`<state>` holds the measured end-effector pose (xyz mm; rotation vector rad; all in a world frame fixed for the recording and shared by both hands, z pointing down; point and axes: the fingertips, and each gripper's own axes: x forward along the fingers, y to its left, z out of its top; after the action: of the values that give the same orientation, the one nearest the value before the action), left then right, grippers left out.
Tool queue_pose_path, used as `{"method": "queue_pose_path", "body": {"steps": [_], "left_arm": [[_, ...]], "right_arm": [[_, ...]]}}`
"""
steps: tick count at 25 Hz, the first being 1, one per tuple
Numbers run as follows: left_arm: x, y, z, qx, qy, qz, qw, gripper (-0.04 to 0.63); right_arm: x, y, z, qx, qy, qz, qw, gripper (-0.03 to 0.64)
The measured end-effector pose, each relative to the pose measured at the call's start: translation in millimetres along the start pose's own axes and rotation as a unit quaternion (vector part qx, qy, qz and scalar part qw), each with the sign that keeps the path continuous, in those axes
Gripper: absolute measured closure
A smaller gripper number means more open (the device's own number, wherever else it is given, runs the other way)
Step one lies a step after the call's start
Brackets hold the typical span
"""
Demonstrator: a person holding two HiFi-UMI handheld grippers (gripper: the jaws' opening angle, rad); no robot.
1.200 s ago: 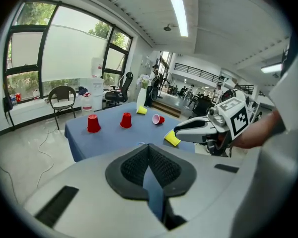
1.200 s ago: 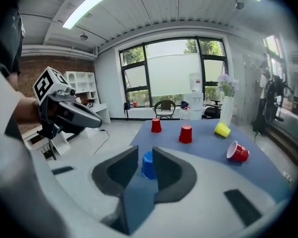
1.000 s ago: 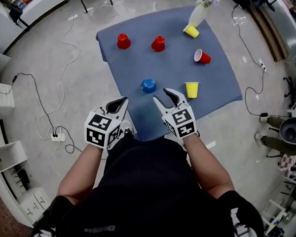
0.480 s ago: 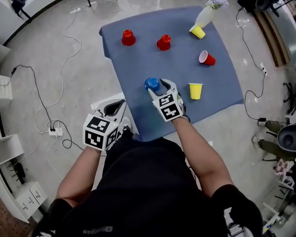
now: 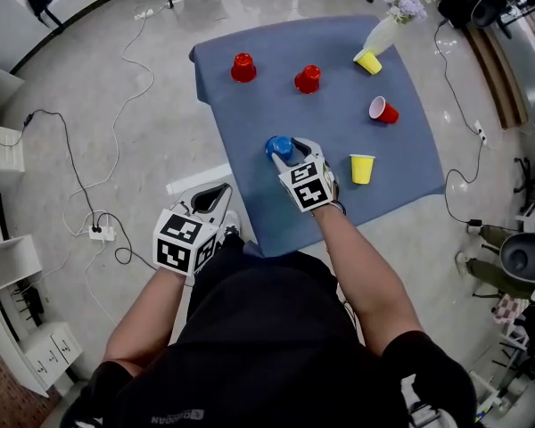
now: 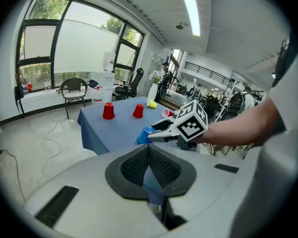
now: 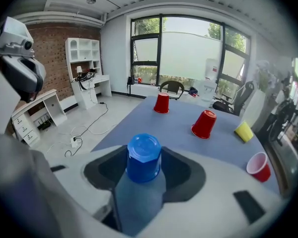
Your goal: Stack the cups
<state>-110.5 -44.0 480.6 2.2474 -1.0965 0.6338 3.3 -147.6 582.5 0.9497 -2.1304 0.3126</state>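
A blue cup (image 5: 277, 145) (image 7: 143, 157) stands upside down on the near part of the blue tablecloth (image 5: 250, 199). My right gripper (image 5: 291, 148) reaches over it with a jaw on each side. Its jaws have just been closing a little, and I see no pad pressing on the cup. Two red cups (image 5: 242, 66) (image 5: 308, 78) stand upside down at the far side. A yellow cup (image 5: 362, 168) stands upright to the right. My left gripper (image 5: 221, 189) (image 6: 149, 148) is shut and empty, off the table's near left corner.
A red cup (image 5: 382, 110) lies on its side at the right. Another yellow cup (image 5: 368, 61) lies by a white vase of flowers (image 5: 385, 32) at the far right corner. Cables trail over the floor (image 5: 98, 150) on the left.
My right gripper has moved forward from the table's near edge to the blue cup and now straddles it. The left gripper has barely shifted.
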Motion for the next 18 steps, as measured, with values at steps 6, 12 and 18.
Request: {"method": "queue_pose_path", "body": {"steps": [6,12,18], "left_arm": [[-2.8,3.5,-2.5,-0.006,-0.003,0.002,1.0,0.592],[-7.8,7.3,-8.2,-0.012,-0.004,0.005,0.9999,0.592],[-8.6,9.9,-12.3,-0.013,0.002,0.005,0.9999,0.592]], "right_arm": [[16.6,25.7,26.5,-0.029,-0.006,0.025,0.999,0.402],[28.0,35.8,22.2,-0.039,0.002,0.029,0.999,0.402],[32.4,37.0,17.6,-0.039,0.01,0.028,0.999,0.4]]}}
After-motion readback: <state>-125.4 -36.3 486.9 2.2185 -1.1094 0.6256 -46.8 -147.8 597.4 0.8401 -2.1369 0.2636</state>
